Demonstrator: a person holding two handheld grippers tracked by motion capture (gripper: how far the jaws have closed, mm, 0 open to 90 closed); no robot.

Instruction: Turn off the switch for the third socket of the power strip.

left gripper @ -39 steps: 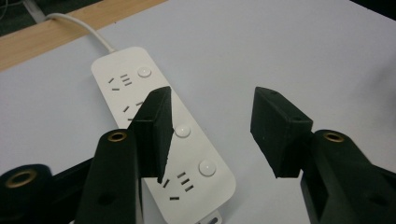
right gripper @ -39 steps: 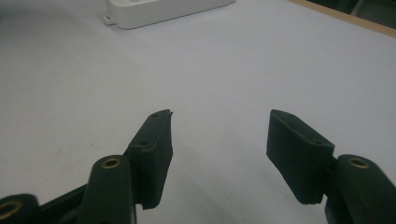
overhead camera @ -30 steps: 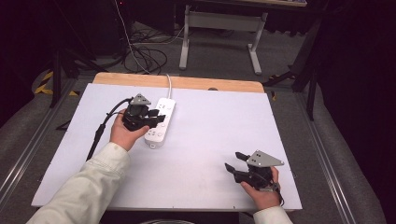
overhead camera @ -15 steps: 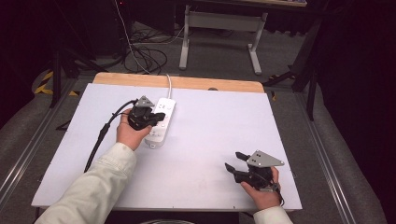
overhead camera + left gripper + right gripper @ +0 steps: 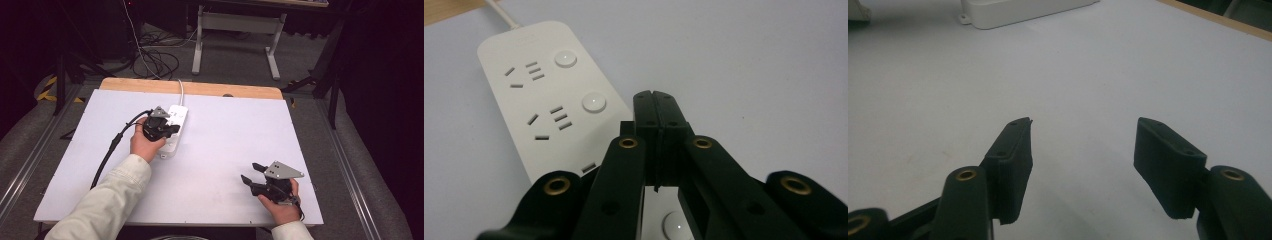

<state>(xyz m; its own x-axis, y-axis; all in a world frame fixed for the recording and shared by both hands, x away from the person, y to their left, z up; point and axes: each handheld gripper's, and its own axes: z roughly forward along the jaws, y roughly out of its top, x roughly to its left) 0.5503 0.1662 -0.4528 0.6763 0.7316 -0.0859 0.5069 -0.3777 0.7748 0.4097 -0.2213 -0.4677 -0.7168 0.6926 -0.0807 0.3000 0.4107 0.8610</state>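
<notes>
1. High view: fixed above the person's side, facing forward and down over the whole white table (image 5: 225, 150), far enough to take in the floor beyond.
2. Left gripper view: rides the left gripper (image 5: 655, 107), looking along its jaws, very close above the power strip (image 5: 519, 100).
3. Right gripper view: low over the tabletop, looking across it; the power strip (image 5: 1023, 12) lies far off, shared by all three views.

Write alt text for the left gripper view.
The left gripper, its two black jaws shut together with nothing between them, hovers over a white power strip on a white table. Two round buttons sit beside the strip's sockets.
</notes>
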